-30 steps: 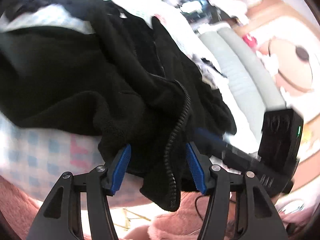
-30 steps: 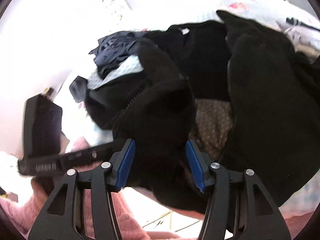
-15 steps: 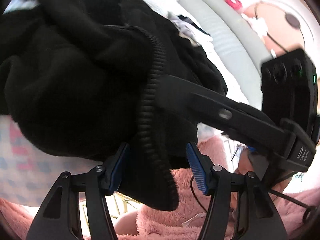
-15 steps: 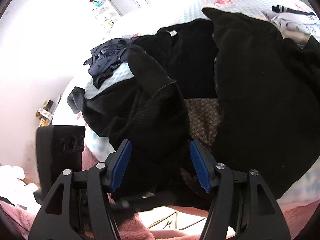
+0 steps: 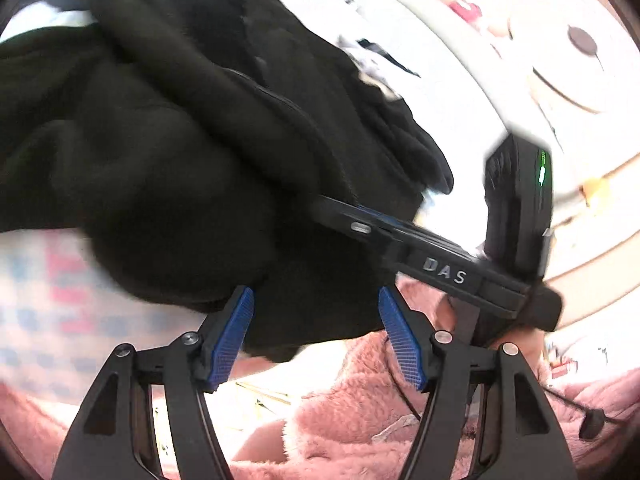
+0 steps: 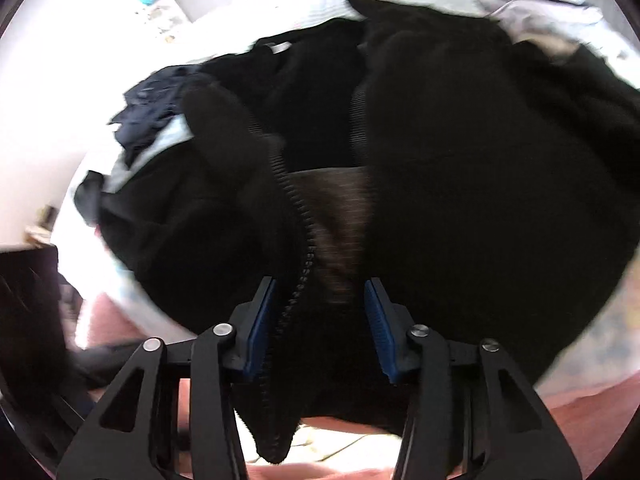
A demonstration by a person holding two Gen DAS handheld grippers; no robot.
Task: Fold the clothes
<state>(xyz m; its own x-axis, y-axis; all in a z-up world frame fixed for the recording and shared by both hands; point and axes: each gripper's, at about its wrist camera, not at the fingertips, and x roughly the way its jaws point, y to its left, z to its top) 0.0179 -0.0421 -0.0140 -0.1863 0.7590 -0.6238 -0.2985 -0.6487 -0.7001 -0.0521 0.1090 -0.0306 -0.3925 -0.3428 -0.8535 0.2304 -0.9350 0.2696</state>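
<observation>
Right gripper (image 6: 318, 320): jaws closing, with the zipper edge of the black fleece jacket (image 6: 460, 184) between the blue pads; the pads do not yet visibly press the cloth, so the grasp is not confirmed. Left gripper (image 5: 316, 332): jaws opening, set wide, with the lower hem of the same jacket hanging between them and no pad contact visible. In the left wrist view, the right gripper's body reaches into the cloth just beyond the left gripper.

Location: the jacket lies bunched on a bed with a light checked sheet (image 5: 52, 300), front open, patterned brown lining (image 6: 340, 216) exposed between the two front panels. A dark blue garment (image 6: 148, 116) lies beyond it, apart from the work. A pink fluffy sleeve (image 5: 360, 412) shows below the left gripper.

Step in hand, as judged: securing the jacket's front edge before laying it flat.

Next move requires: complete the right closure on the zipper edge, seat the left pads on the hem, then draw the two apart to spread the panel.
</observation>
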